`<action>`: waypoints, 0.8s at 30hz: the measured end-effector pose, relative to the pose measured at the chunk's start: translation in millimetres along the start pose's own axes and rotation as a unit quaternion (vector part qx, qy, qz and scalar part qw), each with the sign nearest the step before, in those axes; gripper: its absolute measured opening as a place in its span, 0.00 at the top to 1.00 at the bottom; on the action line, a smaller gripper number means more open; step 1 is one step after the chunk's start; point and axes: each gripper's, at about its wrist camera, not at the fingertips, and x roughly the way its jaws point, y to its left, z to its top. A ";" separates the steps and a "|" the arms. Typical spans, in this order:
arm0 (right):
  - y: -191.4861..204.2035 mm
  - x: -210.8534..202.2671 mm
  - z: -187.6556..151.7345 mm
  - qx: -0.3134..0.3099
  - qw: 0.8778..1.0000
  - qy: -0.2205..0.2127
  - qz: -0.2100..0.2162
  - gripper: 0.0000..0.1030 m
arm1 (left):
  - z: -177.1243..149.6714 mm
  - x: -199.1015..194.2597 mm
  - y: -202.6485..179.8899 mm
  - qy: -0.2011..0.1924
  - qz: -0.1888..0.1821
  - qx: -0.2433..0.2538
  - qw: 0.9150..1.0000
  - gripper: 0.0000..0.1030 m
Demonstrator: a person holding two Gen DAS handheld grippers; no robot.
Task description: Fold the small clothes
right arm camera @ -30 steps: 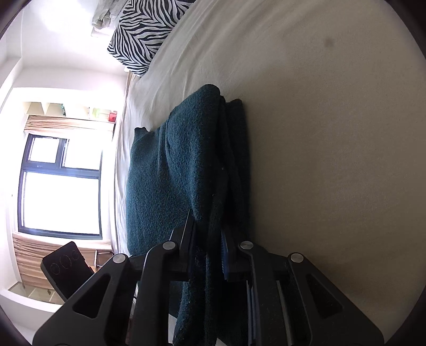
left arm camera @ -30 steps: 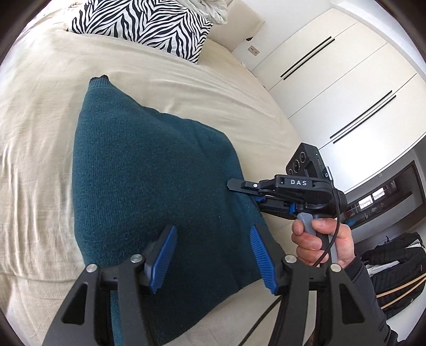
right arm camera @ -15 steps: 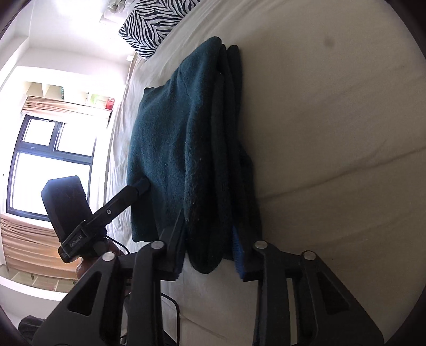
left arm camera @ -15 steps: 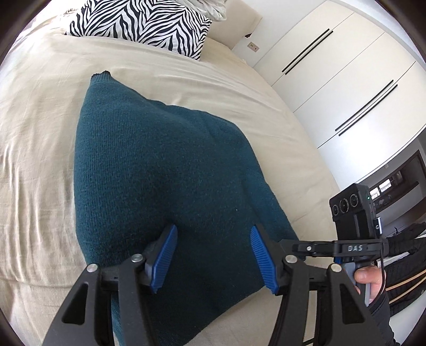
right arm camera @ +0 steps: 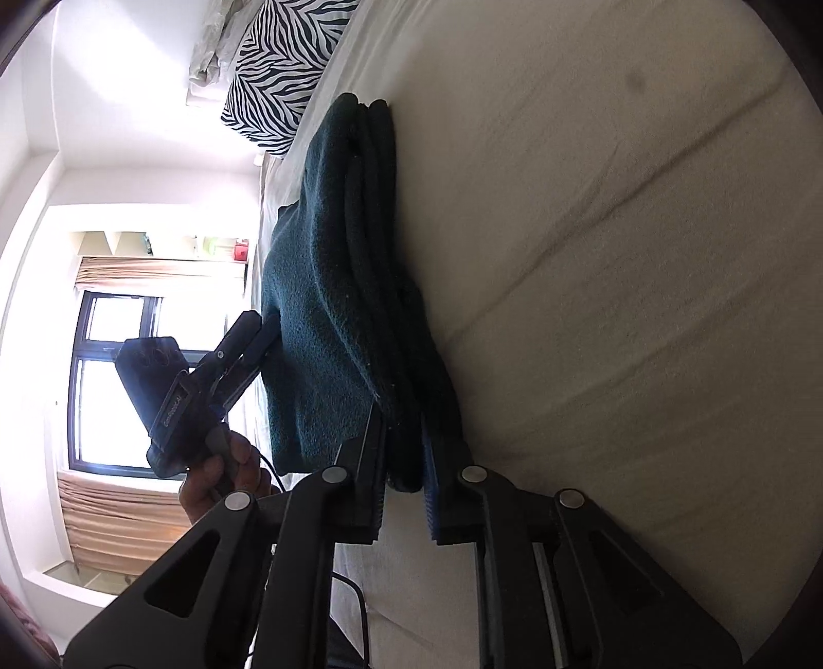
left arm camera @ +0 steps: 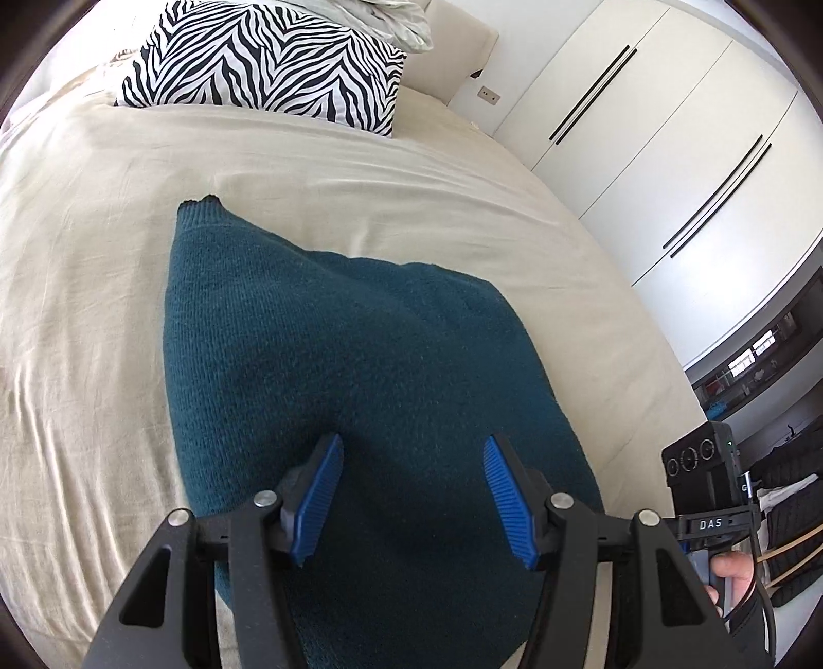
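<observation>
A folded dark teal knit sweater lies on the beige bed sheet. My left gripper is open and empty, hovering just above the sweater's near part. In the right wrist view the sweater shows as a stack of several folded layers. My right gripper has its jaws narrowly parted around the stack's near corner; the corner's tip sits between the pads. The left gripper also shows there, over the sweater's top. The right gripper's body shows at the right edge of the left wrist view.
A zebra-print pillow lies at the head of the bed, with a crumpled light cloth behind it. White wardrobe doors stand to the right of the bed. A window with curtains is on the other side.
My right gripper has pulled back along the sweater's edge to its near corner and its jaws have loosened. My left gripper has drawn back and risen slightly; the sweater has settled flat.
</observation>
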 end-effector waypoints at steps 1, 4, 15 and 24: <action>8.6 -9.3 0.8 -0.013 1.000 -0.012 -0.025 0.88 | 0.8 0.1 0.5 -0.001 0.000 0.003 1.000 0.42; 37.6 -33.8 10.0 -0.043 0.996 -0.055 -0.058 0.85 | 2.2 -5.7 -0.7 -0.010 -0.006 0.001 1.000 0.42; 75.8 63.2 91.2 -0.055 0.997 -0.013 -0.044 0.92 | 46.9 22.4 32.5 0.005 0.017 -0.012 1.000 0.42; 44.2 33.0 82.2 -0.030 0.998 -0.047 0.000 0.99 | 49.5 30.2 43.3 0.014 0.005 -0.006 1.000 0.56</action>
